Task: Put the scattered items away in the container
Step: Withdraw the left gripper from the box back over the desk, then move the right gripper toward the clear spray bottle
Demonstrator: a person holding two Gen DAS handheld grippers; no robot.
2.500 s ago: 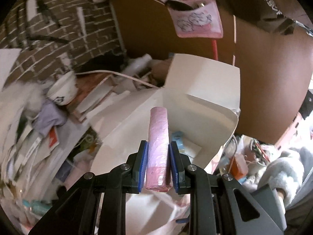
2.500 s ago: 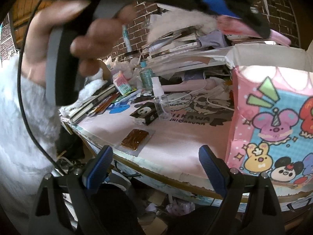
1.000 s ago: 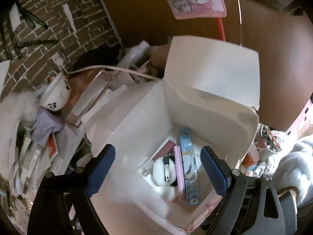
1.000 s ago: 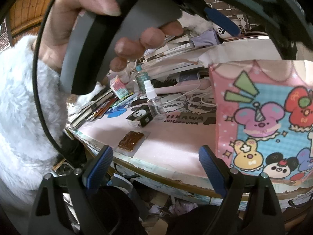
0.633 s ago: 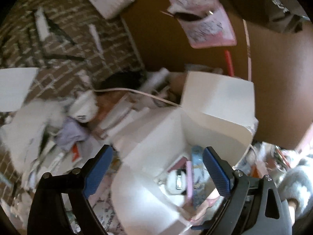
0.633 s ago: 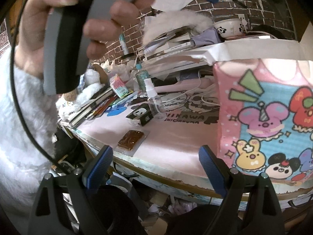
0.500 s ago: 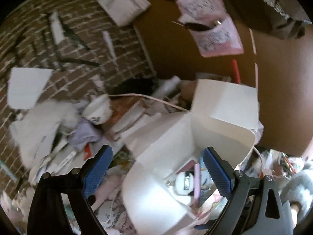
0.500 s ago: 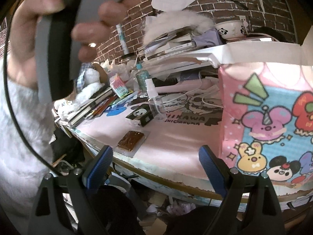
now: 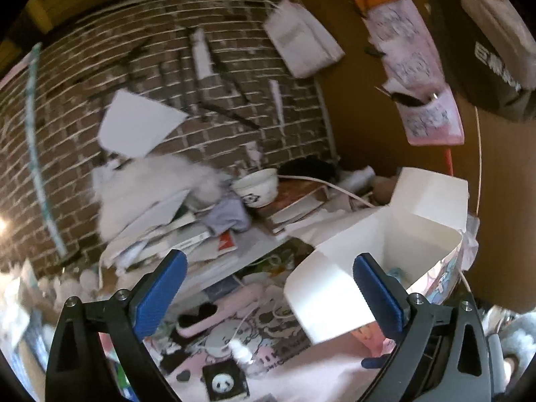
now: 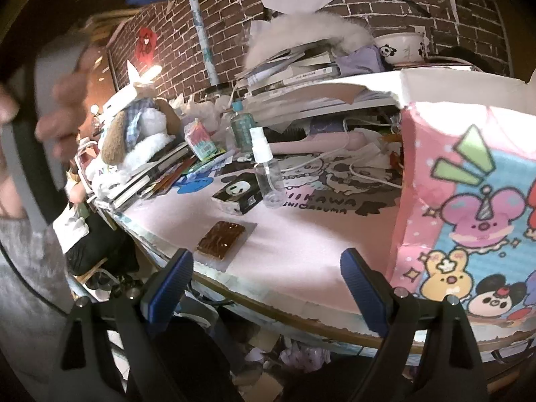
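The container is a pink cartoon-printed box point(image 10: 469, 201) with white inner flaps, also in the left wrist view point(image 9: 385, 251) at the right. My left gripper point(image 9: 268, 284) is open and empty, held above the desk left of the box. My right gripper point(image 10: 264, 278) is open and empty at the desk's front edge. On the pink desk mat lie a brown snack packet point(image 10: 221, 239), a black panda box point(image 10: 238, 194) and a clear spray bottle point(image 10: 266, 171). The panda box point(image 9: 224, 383) also shows low in the left wrist view.
A green bottle point(image 10: 241, 127), a colourful carton point(image 10: 199, 139), a plush dog point(image 10: 134, 130) and stacked books point(image 10: 150, 174) crowd the desk's left. A shelf with papers, a fluffy white thing point(image 9: 150, 187) and a panda bowl point(image 9: 256, 187) stands against the brick wall. A pink hairbrush point(image 10: 318, 142) lies behind.
My left gripper let go of the pink roll into the box, then rose and swung left away from it. My right gripper has stayed open and nearly still.
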